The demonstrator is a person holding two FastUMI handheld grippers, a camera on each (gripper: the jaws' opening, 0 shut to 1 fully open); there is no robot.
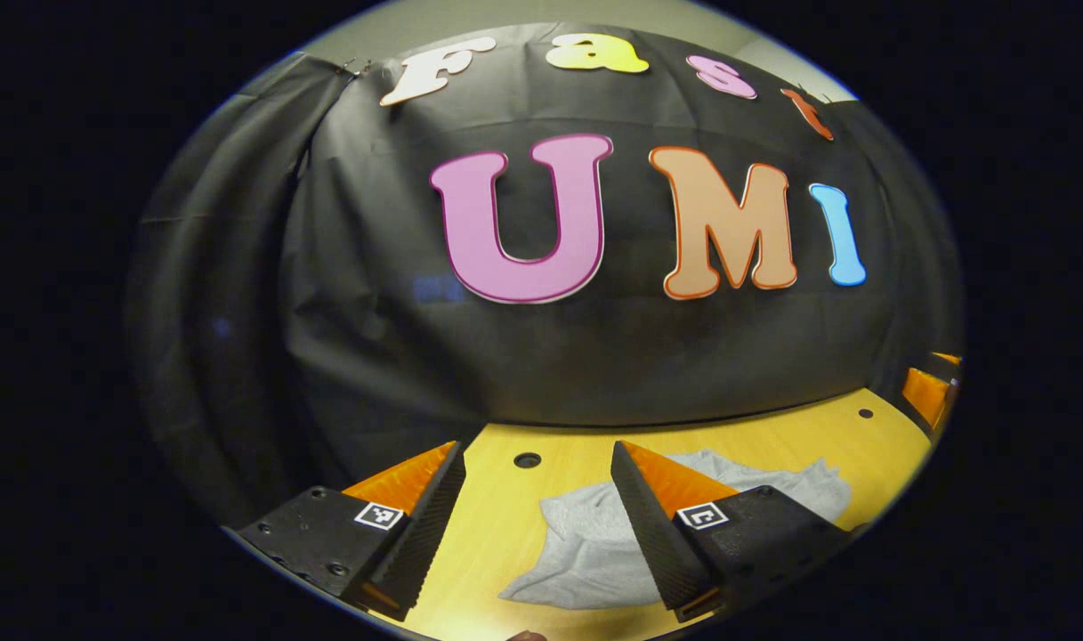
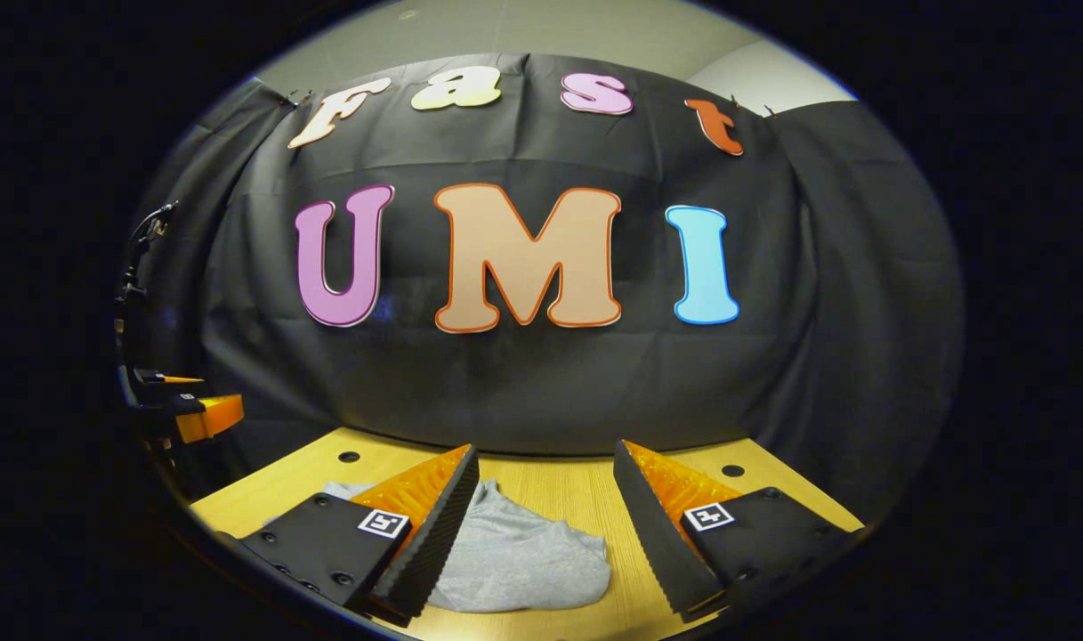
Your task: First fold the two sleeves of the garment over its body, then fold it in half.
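Grey jersey, one garment (image 1: 594, 543), lies rumpled on the wooden table (image 1: 505, 543), bunched rather than spread, so I cannot pick out either sleeve. In the left gripper view it sits from the middle toward three o'clock, behind one finger; in the right gripper view (image 2: 523, 556) it lies from the middle toward nine. Two tongs are up above it: the left gripper (image 1: 537, 521) and the right gripper (image 2: 545, 525), each with its jaws wide apart and holding nothing. By my reckoning no fold is made yet; the sleeve step has not begun. The next move calls for dropping both to the cloth, pinching edges and pulling it flat, then finding a sleeve.
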